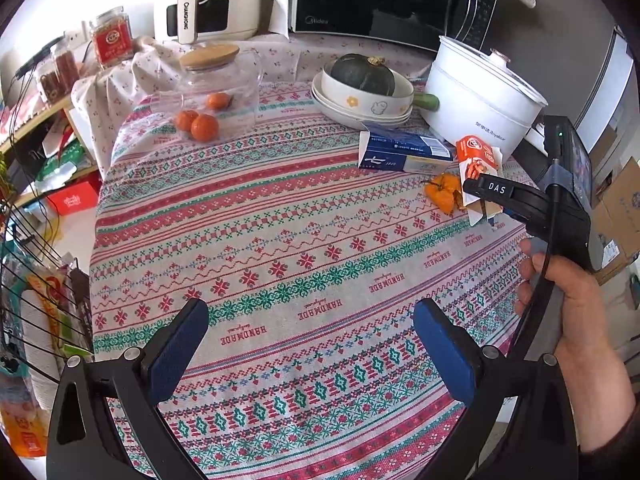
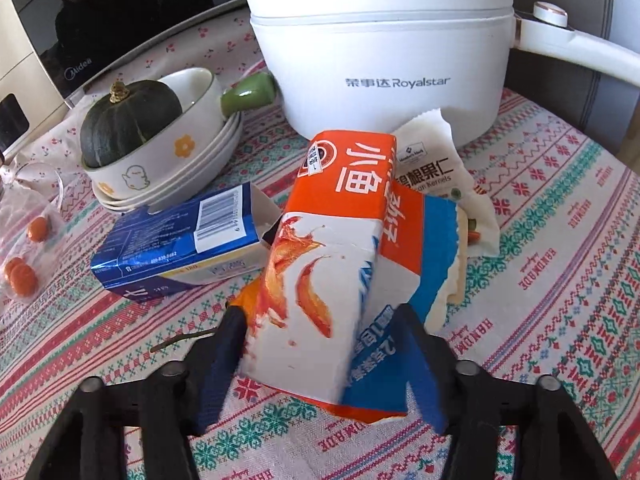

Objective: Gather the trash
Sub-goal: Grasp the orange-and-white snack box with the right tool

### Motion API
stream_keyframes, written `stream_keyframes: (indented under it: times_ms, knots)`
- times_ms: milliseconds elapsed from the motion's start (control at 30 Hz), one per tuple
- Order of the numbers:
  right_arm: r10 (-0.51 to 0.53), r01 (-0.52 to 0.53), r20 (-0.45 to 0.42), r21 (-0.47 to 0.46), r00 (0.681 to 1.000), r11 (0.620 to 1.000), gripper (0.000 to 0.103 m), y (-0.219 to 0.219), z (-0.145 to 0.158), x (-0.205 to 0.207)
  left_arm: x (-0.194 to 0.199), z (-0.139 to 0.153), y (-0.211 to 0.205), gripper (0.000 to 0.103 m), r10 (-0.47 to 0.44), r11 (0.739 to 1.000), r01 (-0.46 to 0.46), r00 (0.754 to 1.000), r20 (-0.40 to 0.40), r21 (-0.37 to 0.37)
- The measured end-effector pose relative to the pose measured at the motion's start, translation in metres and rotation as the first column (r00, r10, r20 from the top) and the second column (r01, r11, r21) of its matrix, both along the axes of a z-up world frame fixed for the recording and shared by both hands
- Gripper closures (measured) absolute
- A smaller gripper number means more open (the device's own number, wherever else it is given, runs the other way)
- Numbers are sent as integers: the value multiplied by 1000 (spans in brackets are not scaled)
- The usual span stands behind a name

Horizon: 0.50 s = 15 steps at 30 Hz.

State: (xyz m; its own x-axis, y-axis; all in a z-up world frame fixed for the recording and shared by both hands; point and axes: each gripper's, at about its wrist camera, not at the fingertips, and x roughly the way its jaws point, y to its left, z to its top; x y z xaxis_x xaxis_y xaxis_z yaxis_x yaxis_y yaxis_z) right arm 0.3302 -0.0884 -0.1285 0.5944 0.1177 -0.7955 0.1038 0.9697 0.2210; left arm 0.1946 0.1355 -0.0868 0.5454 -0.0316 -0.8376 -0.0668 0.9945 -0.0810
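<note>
The right gripper (image 2: 320, 320) is nearest the work: its fingers (image 2: 230, 344) stand on either side of the orange and white carton (image 2: 320, 264), close against its sides, so it looks gripped or about to be, though whether the pads press it hard I cannot tell for certain. The carton is torn and tilted, its near end low between the fingers and its far end raised, which suits a side grasp on a light, crushable box. Under and beside it lies a torn blue and orange wrapper (image 2: 436, 248), and just behind, a crumpled white nut packet (image 2: 432, 168); these are loose rubbish heaped together on the patterned bench (image 2: 560, 280), likely pushed there after eating. Orange peel (image 1: 442, 192) lies beside the heap. To the left, an open blue box (image 2: 180, 248) rests on its side, near the carton but apart from it. Further back stand stacked bowls (image 2: 168, 168) carrying a dark green squash (image 2: 128, 116), and the white electric pot (image 2: 384, 60), kept at the rear out of the way. The left gripper (image 1: 310, 332) hovers over bare cloth, fingers wide and holding nothing, probably waiting in reserve. Judging by the heap, collection has hardly begun.
</note>
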Motion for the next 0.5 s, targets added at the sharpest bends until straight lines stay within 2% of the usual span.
stream_keyframes:
  times_ms: [67,100,300,500]
  knots:
    - [27,-27,13,16,1000,1000,64,-3,3,-4,-1,1,-2,0,-3,1000,3,1000,3,4]
    - [43,-43,25,6,999,999,65,-3,7,-7,-1,2,-2,0,-5,1000,5,1000,6,2]
    - [118,-118,51,9,992,993,66,-26,32,-34,-4,4,-14,0,-21,1000,21,1000,19,-2]
    - [142,-143,38,18,989,990,66,-63,53,-73,-8,0,-46,0,-105,994,105,994,15,26]
